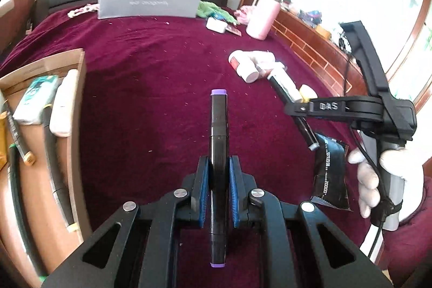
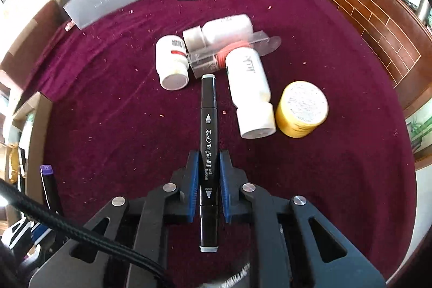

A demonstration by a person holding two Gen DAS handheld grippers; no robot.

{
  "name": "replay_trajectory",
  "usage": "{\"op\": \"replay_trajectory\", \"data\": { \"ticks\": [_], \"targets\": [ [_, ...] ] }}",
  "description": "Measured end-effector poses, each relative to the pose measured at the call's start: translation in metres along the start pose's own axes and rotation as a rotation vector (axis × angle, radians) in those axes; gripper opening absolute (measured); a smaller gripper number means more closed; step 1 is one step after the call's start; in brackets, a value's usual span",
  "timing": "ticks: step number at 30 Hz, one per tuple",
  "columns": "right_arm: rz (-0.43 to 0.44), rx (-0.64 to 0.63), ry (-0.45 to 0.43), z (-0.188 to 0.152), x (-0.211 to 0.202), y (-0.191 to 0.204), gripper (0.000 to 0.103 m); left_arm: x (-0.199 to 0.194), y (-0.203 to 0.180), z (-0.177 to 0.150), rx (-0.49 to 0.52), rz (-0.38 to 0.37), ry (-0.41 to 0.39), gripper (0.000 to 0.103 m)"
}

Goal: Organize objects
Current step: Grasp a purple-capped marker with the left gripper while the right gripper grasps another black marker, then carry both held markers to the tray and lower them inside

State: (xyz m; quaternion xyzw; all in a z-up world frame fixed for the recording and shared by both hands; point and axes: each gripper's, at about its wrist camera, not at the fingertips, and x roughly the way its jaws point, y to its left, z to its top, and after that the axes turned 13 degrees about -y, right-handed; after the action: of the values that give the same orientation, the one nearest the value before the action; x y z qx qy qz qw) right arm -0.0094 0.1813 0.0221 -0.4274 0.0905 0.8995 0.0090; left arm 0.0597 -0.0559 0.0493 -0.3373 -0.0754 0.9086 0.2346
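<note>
Left hand-held gripper point(image 1: 218, 190) is clamping a purple marker point(image 1: 218, 131); right hand-held gripper point(image 2: 208, 180), angling downward beside the yellow jar point(image 2: 302, 109), is clamping a grey marker point(image 2: 208, 126).

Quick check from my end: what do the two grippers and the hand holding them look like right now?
Both the left gripper and right gripper are black with blue ribbed pads and silver pivot screws. The right one carries white "DAS" lettering, a grey handle and a thin black cable. The right hand wears a white glove.

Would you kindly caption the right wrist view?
Right gripper shut on a grey-capped art marker above maroon cloth.
</note>
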Motion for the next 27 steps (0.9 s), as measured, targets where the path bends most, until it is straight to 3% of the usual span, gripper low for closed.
{"op": "replay_trajectory", "data": {
  "ticks": [9,19,27],
  "targets": [
    [0.134,-0.001,-0.038,-0.007,-0.037,0.026,0.012,-0.049,0.021,0.000,-0.047,0.025,-0.078,0.011],
    [0.325,-0.084,-0.057,-0.020,-0.075,0.100,0.013,-0.122,0.059,-0.001,-0.095,0.073,-0.230,0.012],
    [0.442,-0.174,-0.050,-0.032,-0.090,0.164,0.013,-0.178,0.101,0.005,-0.126,0.123,-0.297,0.012]
  ]
}}
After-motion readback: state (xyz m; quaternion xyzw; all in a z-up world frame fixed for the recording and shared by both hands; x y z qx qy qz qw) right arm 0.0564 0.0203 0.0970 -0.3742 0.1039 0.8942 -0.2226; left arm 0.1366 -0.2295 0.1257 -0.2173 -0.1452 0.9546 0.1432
